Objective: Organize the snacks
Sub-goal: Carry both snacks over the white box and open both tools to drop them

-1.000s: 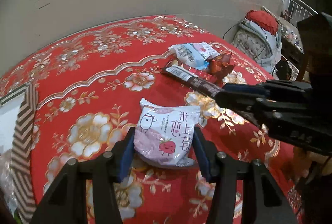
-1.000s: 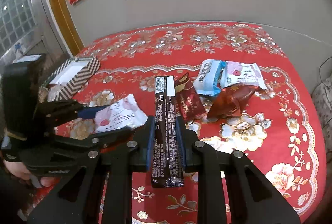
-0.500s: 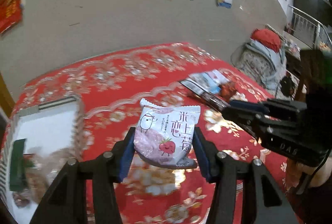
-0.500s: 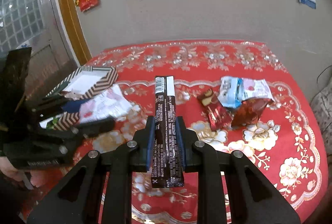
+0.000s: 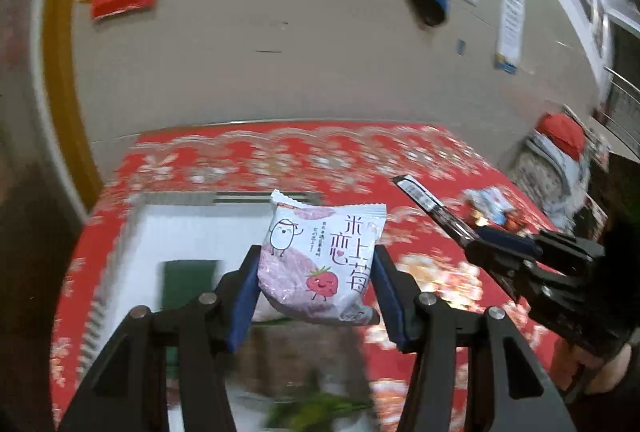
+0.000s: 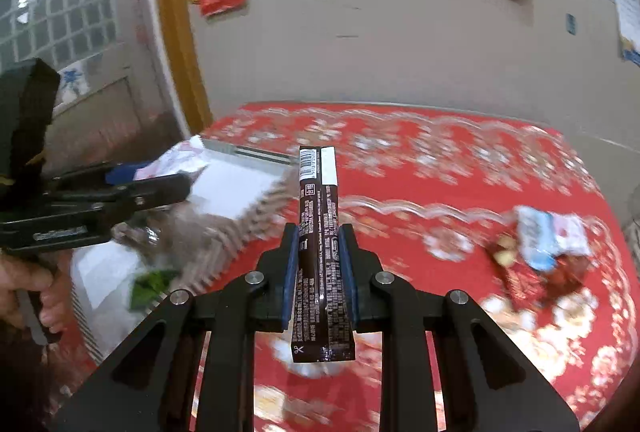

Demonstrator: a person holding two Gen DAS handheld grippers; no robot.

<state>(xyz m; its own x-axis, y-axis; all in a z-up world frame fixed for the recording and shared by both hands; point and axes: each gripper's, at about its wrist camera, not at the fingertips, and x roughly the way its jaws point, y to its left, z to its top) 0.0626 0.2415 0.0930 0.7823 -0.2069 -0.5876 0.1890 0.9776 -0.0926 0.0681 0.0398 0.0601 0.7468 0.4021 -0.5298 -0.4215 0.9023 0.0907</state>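
the left gripper (image 5: 316, 284) is clamped partway closed on a pink strawberry snack pouch (image 5: 322, 264), carried above the white box (image 5: 188, 232) that sits just ahead of and below its fingers. the right gripper (image 6: 319, 264) is squeezed tight on a long dark chocolate bar (image 6: 320, 252), with the box off to its left. best bring each one fully over the box's white floor, lower it, then let go, pouch first so the two grippers don't clash; more snacks (image 6: 548, 252) wait far right.
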